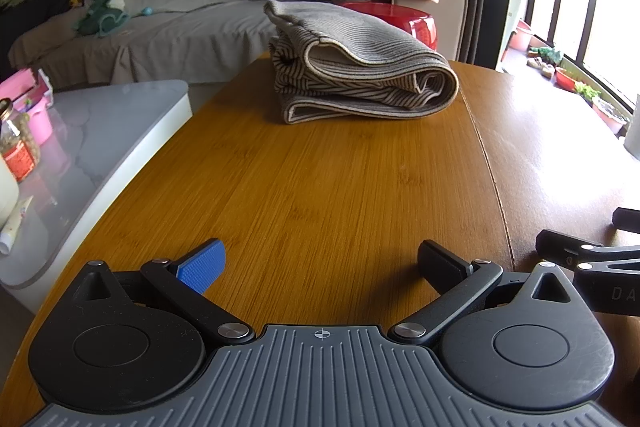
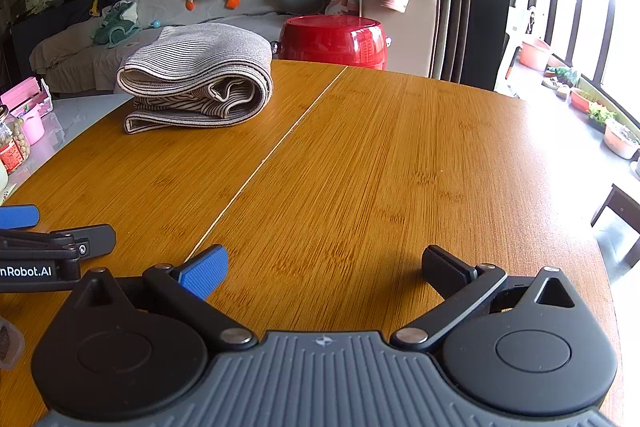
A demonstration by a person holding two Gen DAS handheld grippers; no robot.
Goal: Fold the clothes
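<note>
A folded grey-and-beige striped garment [image 1: 360, 67] lies at the far end of the wooden table [image 1: 320, 187]; it also shows in the right wrist view [image 2: 200, 79], far left. My left gripper [image 1: 320, 263] is open and empty, low over the near part of the table, well short of the garment. My right gripper [image 2: 324, 267] is open and empty, beside the left one at the near edge. The left gripper shows at the left edge of the right wrist view [image 2: 56, 231]. The right gripper's fingers [image 1: 568, 247] show at the right edge of the left wrist view.
A grey-white side table [image 1: 100, 147] with a jar and pink boxes stands to the left. A red stool [image 2: 334, 41] sits behind the wooden table. A sofa [image 1: 180, 23] with plush toys and clothes lies beyond. Windows and flowerpots are to the right.
</note>
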